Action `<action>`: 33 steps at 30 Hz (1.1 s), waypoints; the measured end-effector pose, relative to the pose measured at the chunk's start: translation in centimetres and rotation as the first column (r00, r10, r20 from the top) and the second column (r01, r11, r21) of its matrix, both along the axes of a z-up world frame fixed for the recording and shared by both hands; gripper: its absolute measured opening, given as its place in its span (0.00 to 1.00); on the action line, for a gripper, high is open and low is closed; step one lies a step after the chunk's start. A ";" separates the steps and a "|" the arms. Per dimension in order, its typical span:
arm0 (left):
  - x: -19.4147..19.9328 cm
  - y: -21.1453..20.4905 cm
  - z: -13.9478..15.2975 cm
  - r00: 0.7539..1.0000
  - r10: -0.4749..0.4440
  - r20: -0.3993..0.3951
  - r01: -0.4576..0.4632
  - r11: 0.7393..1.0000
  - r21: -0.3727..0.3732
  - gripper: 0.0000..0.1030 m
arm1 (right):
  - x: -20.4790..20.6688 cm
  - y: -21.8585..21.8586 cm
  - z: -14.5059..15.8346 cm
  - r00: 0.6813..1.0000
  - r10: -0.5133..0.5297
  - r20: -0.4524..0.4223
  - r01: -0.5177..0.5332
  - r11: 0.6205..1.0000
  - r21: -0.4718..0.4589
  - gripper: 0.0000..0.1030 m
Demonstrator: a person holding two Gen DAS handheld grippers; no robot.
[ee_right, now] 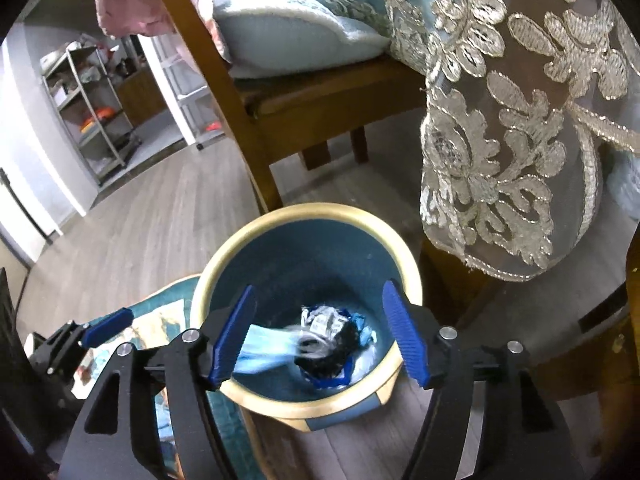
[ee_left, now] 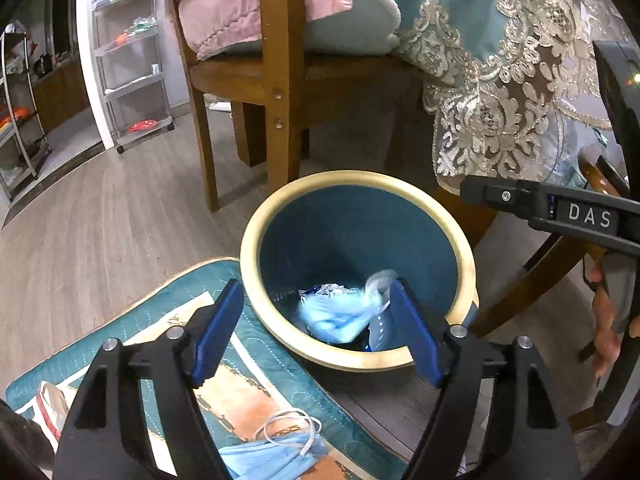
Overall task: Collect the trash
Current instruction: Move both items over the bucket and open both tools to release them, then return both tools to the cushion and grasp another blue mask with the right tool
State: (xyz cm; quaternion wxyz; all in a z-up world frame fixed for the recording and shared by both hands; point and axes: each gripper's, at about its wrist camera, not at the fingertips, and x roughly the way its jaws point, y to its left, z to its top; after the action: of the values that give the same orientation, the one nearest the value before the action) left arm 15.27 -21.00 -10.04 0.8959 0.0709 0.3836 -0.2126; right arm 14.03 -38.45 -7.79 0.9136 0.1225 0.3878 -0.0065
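Both the left gripper (ee_left: 316,328) and right gripper (ee_right: 320,336) are held open over the bin (ee_left: 256,240), masks (ee_left: 336,316) seen dropping inside, so the mask (ee_left: 272,454) on the mat (ee_left: 192,292) should be fetched next.

Teal bin (ee_left: 448,240) rimmed in cream, pale blue mask (ee_left: 334,316) inside, teal quilted mat (ee_left: 200,292), silver lace on blue tablecloth (ee_left: 492,92), brown wooden chair (ee_left: 280,80)

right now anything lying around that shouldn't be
Yes. A blue face mask with white ear loops lies on the teal mat beside the bin, not inside it with the other trash. Both grippers, left and right, are open over the bin.
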 end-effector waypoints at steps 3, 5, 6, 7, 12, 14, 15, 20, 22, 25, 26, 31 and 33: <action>-0.1 0.4 0.2 1.000 0.010 0.001 -0.010 1.000 0.004 0.76 | 0.2 0.1 0.1 1.000 -0.002 0.002 0.002 1.000 0.000 0.71; -0.2 0.6 0.5 1.000 0.013 0.005 -0.013 1.000 0.008 0.79 | 0.2 0.2 0.2 1.000 -0.002 0.005 0.002 1.000 0.002 0.77; -0.3 0.8 0.6 1.000 0.015 0.007 -0.015 1.000 0.010 0.81 | 0.3 0.3 0.3 1.000 0.001 0.009 -0.001 1.000 0.004 0.79; -0.3 1.0 0.8 1.000 0.019 0.010 -0.019 1.000 0.011 0.82 | 0.3 0.5 0.4 1.000 0.003 0.014 -0.003 1.000 0.007 0.82; -1.0 2.9 1.8 0.999 0.045 0.027 -0.046 0.999 0.011 0.90 | 0.5 1.9 1.1 0.999 0.021 0.040 -0.022 1.000 0.012 0.92; -1.4 3.9 2.4 0.998 0.057 0.036 -0.057 0.998 0.015 0.91 | 0.6 2.6 1.2 0.999 0.032 0.043 -0.032 0.999 0.005 0.92; -1.6 4.5 2.7 0.997 0.063 0.039 -0.063 0.998 0.015 0.91 | 0.6 3.2 1.3 0.998 0.037 0.045 -0.037 0.999 -0.002 0.92; -2.9 7.8 4.2 0.993 0.101 0.059 -0.103 0.994 0.025 0.91 | 0.6 5.8 1.7 0.996 0.079 0.050 -0.078 0.997 -0.019 0.92; -3.6 9.5 4.7 0.990 0.124 0.071 -0.127 0.991 0.036 0.91 | 0.6 7.1 1.9 0.994 0.099 0.053 -0.097 0.995 -0.025 0.92; -4.3 12.0 5.5 0.984 0.162 0.079 -0.166 0.985 0.044 0.91 | 0.7 9.0 2.2 0.990 0.126 0.057 -0.125 0.992 -0.021 0.93; -4.7 13.1 5.7 0.981 0.173 0.083 -0.178 0.983 0.048 0.91 | 0.7 9.4 2.2 0.989 0.135 0.057 -0.134 0.991 -0.019 0.93; -6.2 17.5 6.6 0.967 0.236 0.099 -0.243 0.967 0.072 0.91 | 0.5 13.1 1.8 0.979 0.201 0.032 -0.200 0.979 -0.042 0.93; -6.7 19.4 6.9 0.957 0.273 0.098 -0.280 0.958 0.064 0.91 | 0.5 13.9 1.5 0.979 0.205 0.011 -0.205 0.978 -0.025 0.93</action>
State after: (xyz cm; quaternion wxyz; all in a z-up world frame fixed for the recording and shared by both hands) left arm 8.59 -1.60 -3.14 0.9294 0.0603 0.3579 -0.0669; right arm 14.49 -24.50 -6.26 0.9134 0.0713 0.3918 0.0841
